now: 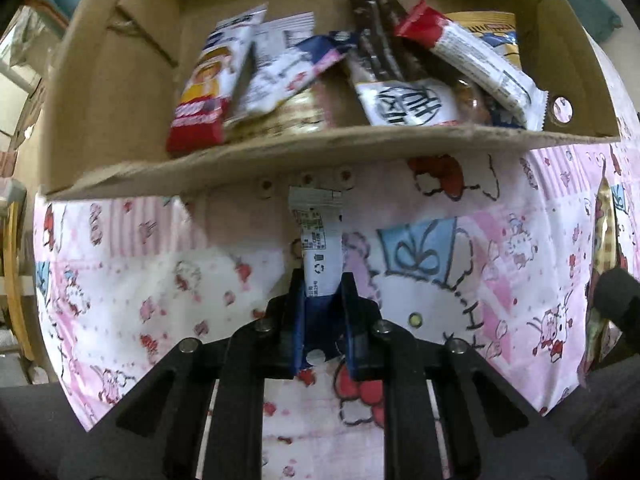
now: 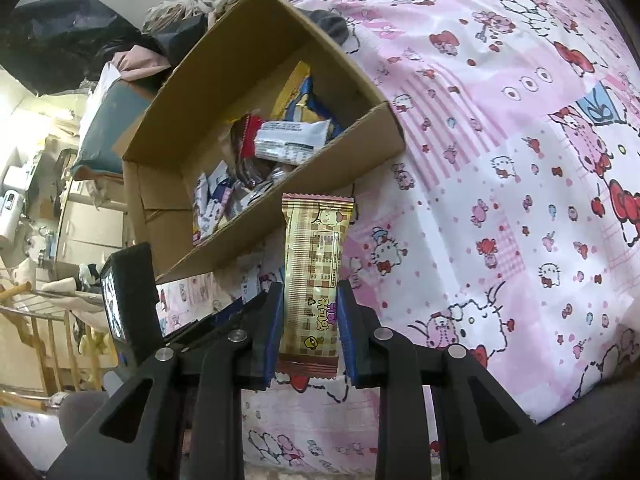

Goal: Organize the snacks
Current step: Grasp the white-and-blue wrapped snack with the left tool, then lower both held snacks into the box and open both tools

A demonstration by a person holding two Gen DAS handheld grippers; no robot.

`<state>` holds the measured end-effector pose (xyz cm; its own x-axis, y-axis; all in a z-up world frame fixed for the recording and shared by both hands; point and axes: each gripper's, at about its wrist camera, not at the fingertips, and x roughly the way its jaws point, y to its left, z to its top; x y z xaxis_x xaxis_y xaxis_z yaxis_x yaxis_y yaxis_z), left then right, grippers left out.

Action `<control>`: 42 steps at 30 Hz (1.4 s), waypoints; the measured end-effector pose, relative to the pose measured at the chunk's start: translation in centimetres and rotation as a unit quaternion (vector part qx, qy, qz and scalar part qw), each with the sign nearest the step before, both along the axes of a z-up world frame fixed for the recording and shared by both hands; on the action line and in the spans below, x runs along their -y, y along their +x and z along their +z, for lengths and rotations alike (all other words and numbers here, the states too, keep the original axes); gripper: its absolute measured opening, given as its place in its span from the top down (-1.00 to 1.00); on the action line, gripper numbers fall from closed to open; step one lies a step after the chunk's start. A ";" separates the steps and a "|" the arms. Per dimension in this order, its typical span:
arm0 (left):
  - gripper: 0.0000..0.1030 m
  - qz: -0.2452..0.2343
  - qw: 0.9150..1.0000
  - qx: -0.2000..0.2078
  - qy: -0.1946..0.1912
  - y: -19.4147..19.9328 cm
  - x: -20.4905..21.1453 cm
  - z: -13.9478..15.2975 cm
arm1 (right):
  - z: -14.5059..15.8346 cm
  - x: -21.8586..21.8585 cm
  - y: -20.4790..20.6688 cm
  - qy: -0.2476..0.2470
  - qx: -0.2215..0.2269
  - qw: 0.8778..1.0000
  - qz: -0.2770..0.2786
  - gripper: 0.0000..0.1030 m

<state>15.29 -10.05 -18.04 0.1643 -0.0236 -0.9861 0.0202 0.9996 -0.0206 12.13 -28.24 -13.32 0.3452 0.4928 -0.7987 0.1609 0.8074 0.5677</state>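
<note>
- White-and-blue snack packet [image 1: 318, 248] is sitting clamped between the pads of the left gripper [image 1: 322, 300], white end sticking forward, just short of the cardboard box [image 1: 280, 152].
- Left gripper is pointing down at the pink cartoon-print cloth [image 1: 460, 280]; jaws are clenched on the packet.
- Gold checkered snack bar [image 2: 314, 272] is standing upright in the right gripper [image 2: 310, 312], both blue pads [image 2: 273, 332] pressing its long sides; crimped top edge is poking well above the fingertips.
- Right gripper is hovering over the same cloth [image 2: 500, 200], grasping the bar; box [image 2: 256, 236] is lying beyond and to its left in that view.
- Box is resting on the cloth, open side up, already holding a loose heap of wrapped snacks: red-and-yellow packet [image 1: 202, 100], dark chocolate-coloured bar [image 1: 378, 44], red-and-white bar [image 1: 472, 60], white packet with black lettering [image 1: 408, 104].
- Heap is leaning against the near wall; several wrappers are overlapping.
- Black edge of the other tool [image 1: 616, 296] is showing at the right of the left-wrist view.
- Cluttered room furniture [image 2: 48, 220] is showing at the left of the right-wrist view, blurred.
</note>
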 end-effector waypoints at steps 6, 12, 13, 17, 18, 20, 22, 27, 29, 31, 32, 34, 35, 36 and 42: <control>0.75 0.019 1.000 0.009 0.006 -2.0 -2.7 1.3 | 0.5 0.0 -0.5 0.000 0.008 1.000 -0.007 0.47; 0.75 0.047 0.999 0.022 0.005 -3.5 -5.4 3.3 | 1.9 1.9 -1.7 0.004 0.030 0.998 -0.047 0.47; 0.75 0.053 0.998 0.027 0.006 -3.8 -6.0 3.8 | 2.3 2.2 -1.8 0.002 0.037 0.998 -0.054 0.47; 0.75 0.096 0.993 0.060 0.012 -5.5 -8.8 6.4 | 4.1 3.1 -2.2 -0.016 0.076 0.994 -0.080 0.47; 0.75 0.104 0.992 0.069 0.014 -6.0 -9.4 7.1 | 4.6 3.1 -2.2 -0.023 0.084 0.993 -0.079 0.47; 0.75 0.112 0.988 0.101 0.024 -6.4 -10.7 9.1 | 5.2 2.7 -2.1 -0.030 0.098 0.992 -0.071 0.47; 0.75 0.103 0.985 0.137 0.029 -6.7 -10.5 10.5 | 5.5 2.5 -2.1 -0.021 0.110 0.992 -0.065 0.47; 0.75 0.094 0.976 0.194 0.021 -5.3 -10.1 14.2 | 7.5 1.7 -1.6 -0.016 0.162 0.985 -0.049 0.47; 0.75 0.091 0.974 0.207 0.015 -4.5 -10.2 15.3 | 8.2 1.3 -1.3 -0.024 0.182 0.982 -0.041 0.47; 0.74 0.092 0.972 0.216 0.012 -3.3 -9.9 15.6 | 8.9 0.5 -0.5 -0.041 0.198 0.979 -0.024 0.47; 0.74 0.093 0.971 0.218 0.010 -2.9 -9.7 16.0 | 9.3 0.1 0.0 -0.051 0.206 0.977 -0.013 0.47; 0.74 0.094 0.971 0.220 0.005 -1.8 -9.3 16.3 | 9.7 -0.4 0.7 -0.055 0.219 0.974 -0.004 0.47; 0.74 0.094 0.971 0.221 0.004 -1.4 -9.1 16.5 | 9.8 -0.6 1.1 -0.052 0.223 0.973 0.002 0.47; 0.74 0.092 0.971 0.221 0.003 -0.9 -8.9 16.6 | 9.8 -0.7 1.4 -0.053 0.226 0.973 0.006 0.47; 0.74 0.079 0.972 0.222 0.000 1.4 -7.6 16.4 | 9.5 -1.9 4.0 -0.058 0.236 0.970 0.030 0.47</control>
